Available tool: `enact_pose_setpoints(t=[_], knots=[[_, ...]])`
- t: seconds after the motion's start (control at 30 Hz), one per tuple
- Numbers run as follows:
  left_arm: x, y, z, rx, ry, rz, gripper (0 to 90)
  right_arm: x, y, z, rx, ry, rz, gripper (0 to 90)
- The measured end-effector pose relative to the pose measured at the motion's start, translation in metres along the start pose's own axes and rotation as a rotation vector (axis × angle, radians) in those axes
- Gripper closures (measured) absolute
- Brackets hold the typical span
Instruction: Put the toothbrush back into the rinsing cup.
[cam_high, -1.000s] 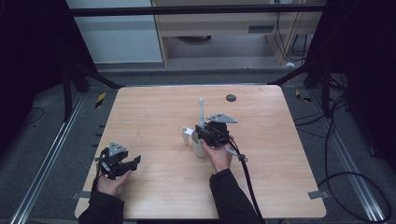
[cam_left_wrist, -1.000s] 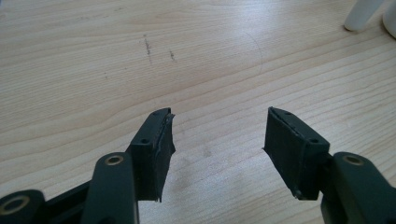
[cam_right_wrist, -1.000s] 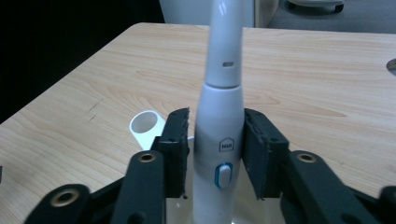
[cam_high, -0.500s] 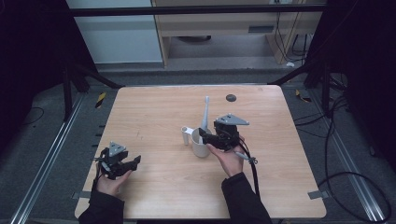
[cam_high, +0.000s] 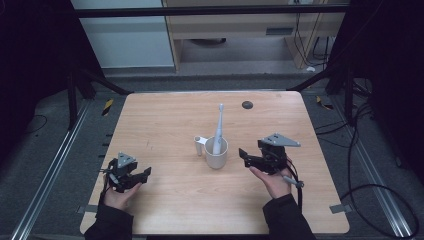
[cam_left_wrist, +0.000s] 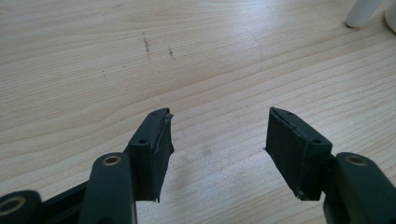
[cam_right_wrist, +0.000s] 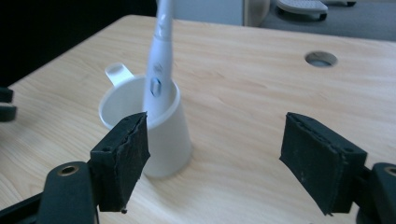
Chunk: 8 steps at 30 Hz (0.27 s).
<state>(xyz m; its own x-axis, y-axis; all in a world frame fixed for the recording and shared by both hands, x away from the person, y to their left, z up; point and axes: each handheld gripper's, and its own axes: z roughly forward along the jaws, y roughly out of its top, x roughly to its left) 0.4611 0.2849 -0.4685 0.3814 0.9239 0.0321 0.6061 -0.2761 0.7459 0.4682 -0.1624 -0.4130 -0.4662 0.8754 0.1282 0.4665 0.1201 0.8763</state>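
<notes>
A white cup (cam_high: 216, 157) (cam_right_wrist: 154, 126) with a handle stands near the middle of the wooden table (cam_high: 165, 125). An electric toothbrush (cam_high: 218, 128) (cam_right_wrist: 159, 70) stands in it, leaning on the rim. My right gripper (cam_high: 243, 156) (cam_right_wrist: 215, 158) is open just right of the cup, apart from it, with nothing between its jaws. Near the table's front left my left gripper (cam_high: 145, 174) (cam_left_wrist: 217, 149) rests open over bare wood, holding nothing. The cup's handle (cam_left_wrist: 360, 11) peeks in at the top right of the left gripper view.
A round cable hole (cam_high: 247, 104) (cam_right_wrist: 320, 59) sits in the table near its far edge. Dark frame rails and cables run on the floor around the table. A cabinet stands beyond the far edge.
My right gripper let go of the toothbrush, which now stands in the cup, and drew back to the right with its jaws open. The left gripper has stayed put.
</notes>
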Motion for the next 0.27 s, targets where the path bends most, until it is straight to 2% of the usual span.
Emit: enact_pose_setpoints(t=[0.27], knots=[[0.000,0.000,0.001,0.000,-0.005,0.003,38.7,-0.024,-0.028,-0.007,0.093,-0.073,-0.016,21.3]])
